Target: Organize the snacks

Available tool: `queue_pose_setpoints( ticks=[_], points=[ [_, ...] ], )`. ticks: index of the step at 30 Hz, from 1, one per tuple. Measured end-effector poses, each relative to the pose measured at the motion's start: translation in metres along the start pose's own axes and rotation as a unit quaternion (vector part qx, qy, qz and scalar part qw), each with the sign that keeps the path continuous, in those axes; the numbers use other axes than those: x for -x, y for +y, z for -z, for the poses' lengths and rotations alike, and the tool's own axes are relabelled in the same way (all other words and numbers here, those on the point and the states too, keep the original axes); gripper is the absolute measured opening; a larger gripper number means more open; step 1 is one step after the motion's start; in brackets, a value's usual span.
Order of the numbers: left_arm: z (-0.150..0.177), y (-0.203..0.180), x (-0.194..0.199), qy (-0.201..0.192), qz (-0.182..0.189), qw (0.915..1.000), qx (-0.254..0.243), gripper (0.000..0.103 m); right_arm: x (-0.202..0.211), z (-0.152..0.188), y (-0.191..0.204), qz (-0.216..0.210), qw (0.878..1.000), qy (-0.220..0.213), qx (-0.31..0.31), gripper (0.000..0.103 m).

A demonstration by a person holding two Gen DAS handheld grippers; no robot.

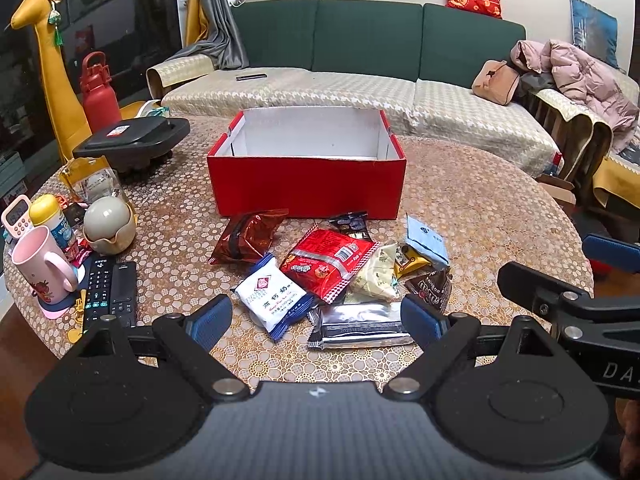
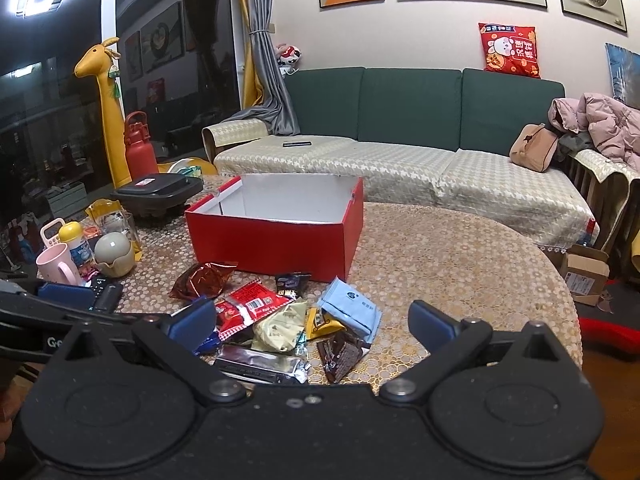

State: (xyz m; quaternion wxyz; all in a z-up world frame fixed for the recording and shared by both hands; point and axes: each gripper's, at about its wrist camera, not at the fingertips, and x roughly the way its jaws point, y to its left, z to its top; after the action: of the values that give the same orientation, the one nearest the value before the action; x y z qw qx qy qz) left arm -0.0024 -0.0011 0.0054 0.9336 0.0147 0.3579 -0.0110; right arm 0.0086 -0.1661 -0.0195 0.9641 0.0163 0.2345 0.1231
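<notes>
- Left wrist view: the left gripper (image 1: 316,316) hangs tilted down over the near edge of the round counter (image 1: 480,208), its blue-padded jaws spread wide with nothing pressed between them.
- Past the fingertips lies a loose heap of snack packets: a white-and-blue packet (image 1: 272,296), a silver bar wrapper (image 1: 360,330), a red packet (image 1: 328,264), a copper-brown foil bag (image 1: 248,236), a pale cream packet (image 1: 376,276), a light blue sachet (image 1: 426,240) and a dark brown wrapper (image 1: 430,286).
- Behind the heap stands an open red box (image 1: 306,184), white inside and empty, just beyond the snacks.
- At the counter's left edge crowd a pink mug (image 1: 40,260), a black remote (image 1: 108,292), a beige teapot (image 1: 108,224) and a black lidded appliance (image 1: 136,140); part of the right gripper (image 1: 560,300) juts in from the right.
- Right wrist view: the right gripper (image 2: 312,320) is likewise angled down at the heap, jaws wide apart and gripping nothing.
- Between its fingers show the silver bar wrapper (image 2: 260,362), the dark brown wrapper (image 2: 340,354), the pale cream packet (image 2: 280,328) and the light blue sachet (image 2: 352,308); the red box (image 2: 272,248) sits beyond them.
- A green sofa (image 2: 408,104) with a pink coat (image 2: 600,124) lines the far wall.
</notes>
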Motion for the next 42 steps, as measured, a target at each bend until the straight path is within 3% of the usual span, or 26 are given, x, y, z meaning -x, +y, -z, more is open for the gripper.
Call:
queue_pose_setpoints(
  ticks=[19,28,42],
  points=[
    [-0.001,-0.002,-0.011,0.005,0.004,1.0,-0.003,0.092,-0.007,0.0,-0.002,0.003,1.0,0.002,0.007,0.102],
    [0.002,0.003,-0.034,0.021,0.011,0.9997,-0.003,0.092,-0.028,0.001,-0.006,-0.014,0.999,0.045,0.001,0.102],
    [0.004,0.008,-0.058,0.04,0.014,0.9991,0.0,0.092,-0.05,0.007,-0.01,-0.019,0.998,0.066,-0.004,0.099]
  ],
)
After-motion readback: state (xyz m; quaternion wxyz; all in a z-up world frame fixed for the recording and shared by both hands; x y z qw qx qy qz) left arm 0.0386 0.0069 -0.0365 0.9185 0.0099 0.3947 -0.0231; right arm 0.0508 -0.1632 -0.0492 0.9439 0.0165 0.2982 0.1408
